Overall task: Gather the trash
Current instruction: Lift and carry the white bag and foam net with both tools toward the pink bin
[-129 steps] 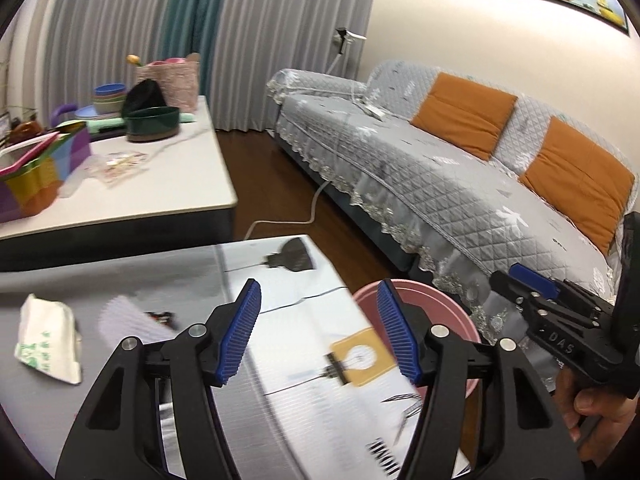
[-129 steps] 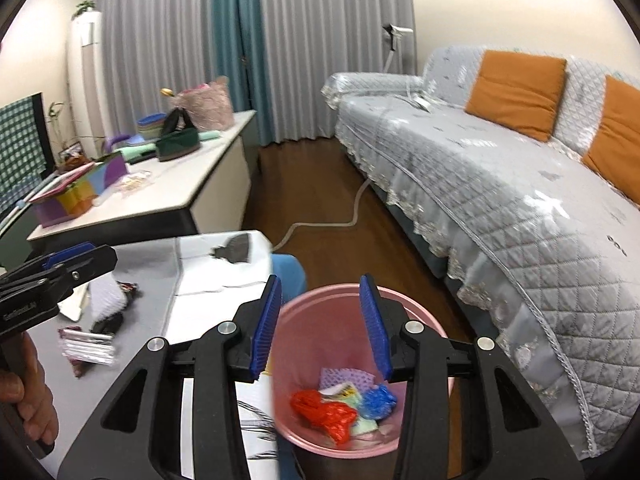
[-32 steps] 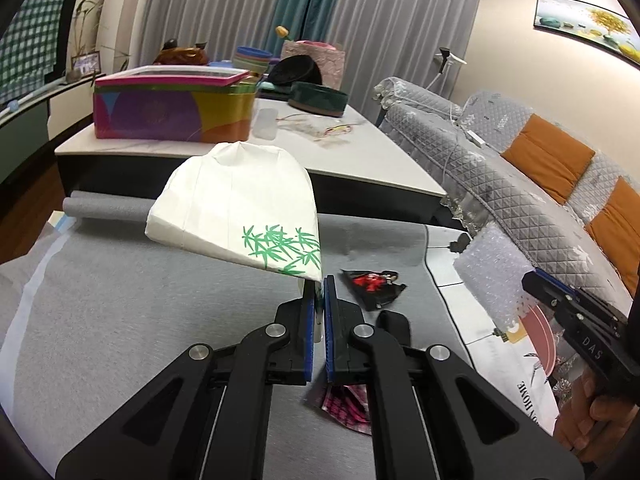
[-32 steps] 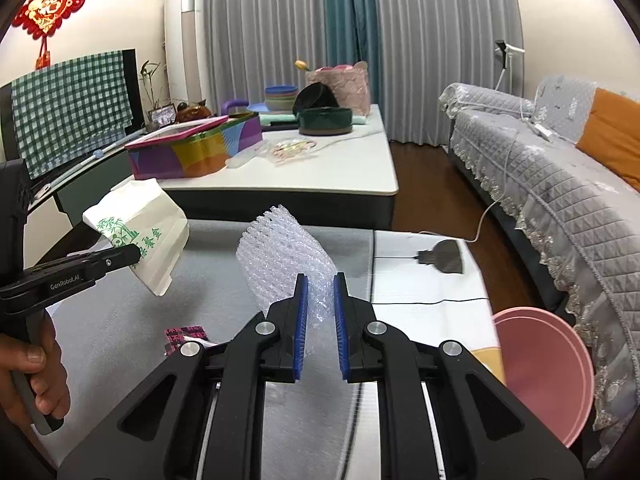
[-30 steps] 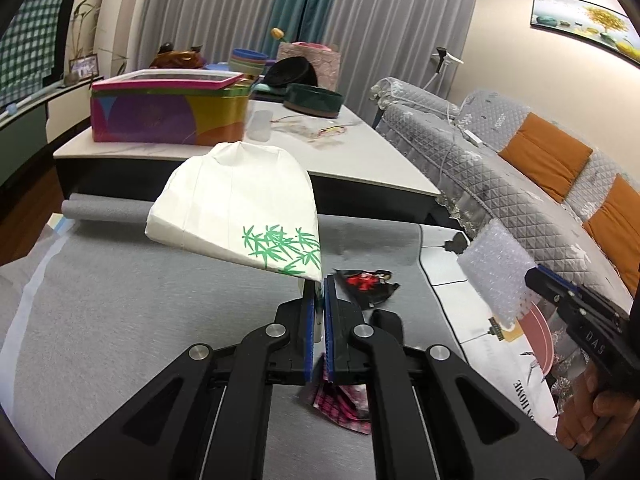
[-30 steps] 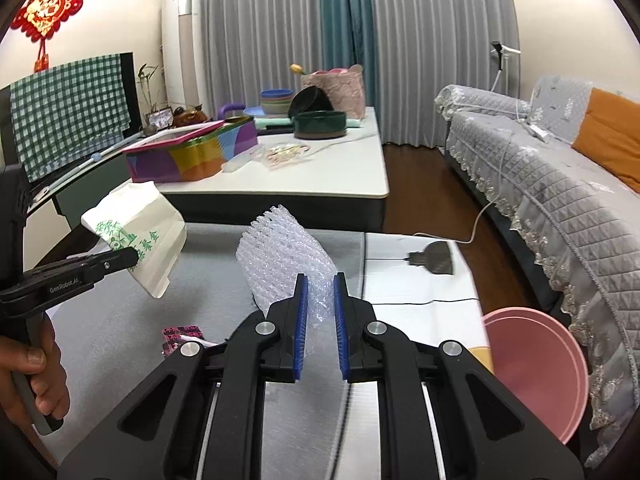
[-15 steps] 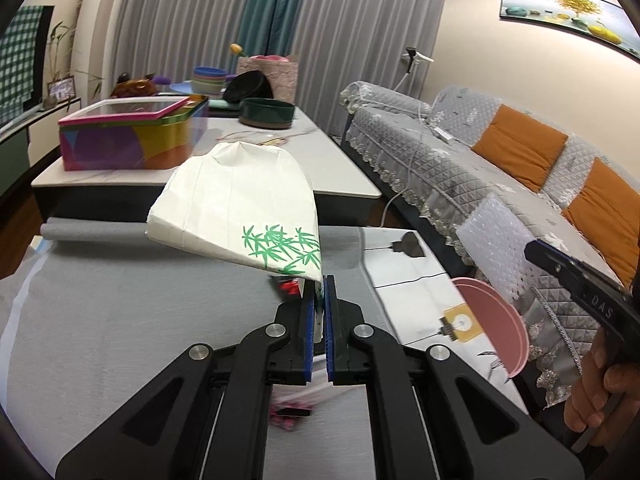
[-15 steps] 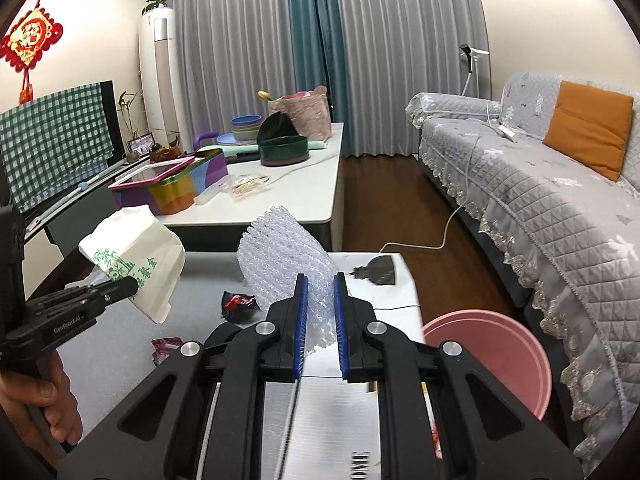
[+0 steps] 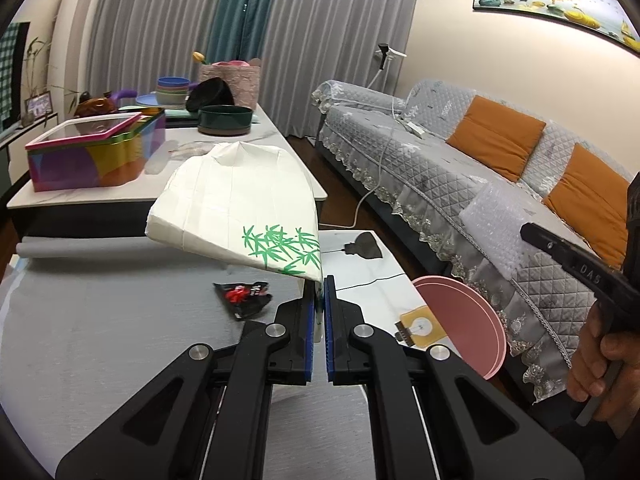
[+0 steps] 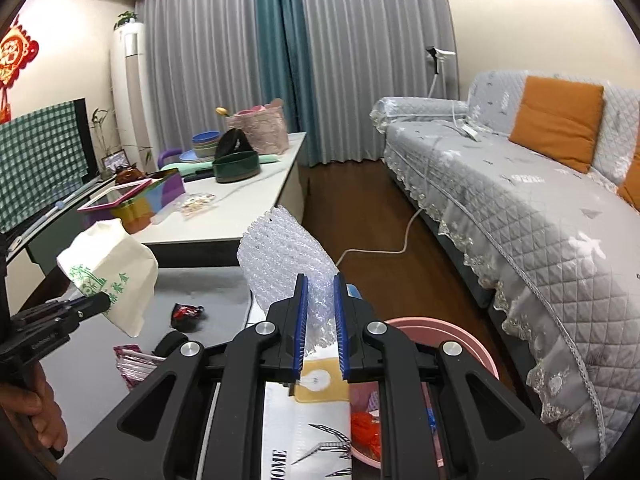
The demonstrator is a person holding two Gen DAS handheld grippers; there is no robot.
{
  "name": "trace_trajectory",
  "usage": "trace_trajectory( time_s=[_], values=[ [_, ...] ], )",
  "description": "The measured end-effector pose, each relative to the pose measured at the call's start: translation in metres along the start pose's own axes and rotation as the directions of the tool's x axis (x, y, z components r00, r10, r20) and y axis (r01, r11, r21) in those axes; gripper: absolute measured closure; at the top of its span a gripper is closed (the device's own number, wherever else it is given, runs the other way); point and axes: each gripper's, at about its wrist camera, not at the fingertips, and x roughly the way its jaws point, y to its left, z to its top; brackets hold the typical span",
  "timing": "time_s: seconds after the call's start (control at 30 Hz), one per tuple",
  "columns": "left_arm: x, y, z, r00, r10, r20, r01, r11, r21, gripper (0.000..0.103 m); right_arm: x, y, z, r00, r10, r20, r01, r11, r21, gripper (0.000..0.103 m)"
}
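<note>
My left gripper point(image 9: 317, 284) is shut on a corner of a white paper bag with green bamboo print point(image 9: 236, 208), held up above the grey mat point(image 9: 100, 344). My right gripper point(image 10: 320, 284) is shut on a piece of clear bubble wrap point(image 10: 284, 256), just short of the pink trash bin point(image 10: 460, 344) beside the table's right end. The bin point(image 9: 464, 312) holds red and blue scraps. A black and red wrapper point(image 9: 244, 294) and a pink striped wrapper point(image 10: 134, 362) lie on the mat. The paper bag point(image 10: 110, 272) shows at the left in the right wrist view.
A long white table point(image 9: 168, 184) behind carries a colourful box point(image 9: 96, 152), bowls and a dark green dish. A grey sofa point(image 10: 520, 208) with orange cushions runs along the right. A white cable point(image 10: 380, 248) crosses the wooden floor. A black plug point(image 9: 364, 246) lies on the printed cloth.
Both grippers have swung to the right and risen a little with their loads. The pink bin has come closer under the right gripper, and the wrappers have slid left in view.
</note>
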Motion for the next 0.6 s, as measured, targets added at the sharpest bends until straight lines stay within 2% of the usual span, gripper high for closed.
trace_trajectory(
  time_s=[0.13, 0.23, 0.33, 0.6],
  values=[
    [0.006, -0.011, 0.000, 1.000, -0.011, -0.008, 0.011, 1.000, 0.015, 0.099, 0.005, -0.011, -0.010, 1.000, -0.008, -0.015, 0.009, 1.000, 0.014, 0.090],
    [0.012, -0.018, -0.002, 1.000, -0.014, -0.016, 0.015, 0.999, 0.030, 0.099, 0.007, -0.019, -0.013, 0.999, -0.053, -0.011, 0.053, 0.999, -0.007, 0.090],
    [0.019, -0.025, -0.002, 0.999, -0.020, -0.028, 0.021, 0.999, 0.033, 0.099, 0.011, -0.031, -0.017, 0.998, -0.059, -0.031, 0.060, 0.997, 0.038, 0.090],
    [0.033, -0.050, 0.000, 0.998, -0.049, -0.041, 0.051, 0.997, 0.055, 0.099, 0.014, -0.044, -0.022, 0.995, -0.088, -0.040, 0.090, 0.995, 0.045, 0.090]
  ],
)
